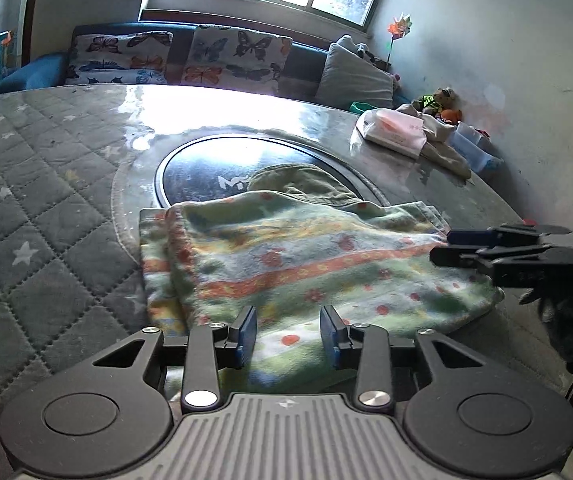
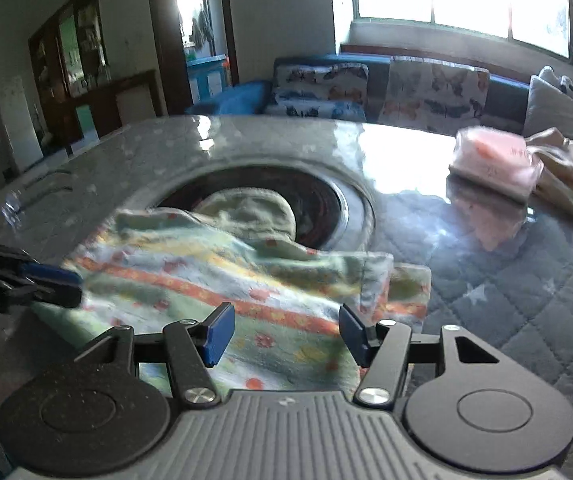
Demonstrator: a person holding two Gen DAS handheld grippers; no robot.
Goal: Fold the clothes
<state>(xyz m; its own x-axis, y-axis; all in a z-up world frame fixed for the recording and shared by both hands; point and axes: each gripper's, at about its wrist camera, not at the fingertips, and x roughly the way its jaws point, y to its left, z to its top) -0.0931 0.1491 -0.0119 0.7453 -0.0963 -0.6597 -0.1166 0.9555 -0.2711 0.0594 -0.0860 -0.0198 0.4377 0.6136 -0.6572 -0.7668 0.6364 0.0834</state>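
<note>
A fleecy garment (image 1: 286, 256) in green, blue and orange bands with red dots lies loosely folded on the table. Its plain olive part (image 1: 306, 184) reaches over the round dark inset. My left gripper (image 1: 289, 334) is open, low over the garment's near edge, with only cloth beneath its blue pads. My right gripper (image 2: 286, 334) is also open, over the garment (image 2: 246, 292) from the other side. Each gripper shows side-on in the other's view: the right one (image 1: 448, 248) at the garment's right edge, the left one (image 2: 60, 284) at its left edge.
The table (image 1: 46, 200) has a grey quilted star cover under a glossy sheet, with a round dark inset (image 1: 198, 172). A pink tissue pack (image 1: 394, 130) and beige cloth (image 1: 446, 152) lie at the far right. A sofa with butterfly cushions (image 1: 226, 60) stands behind.
</note>
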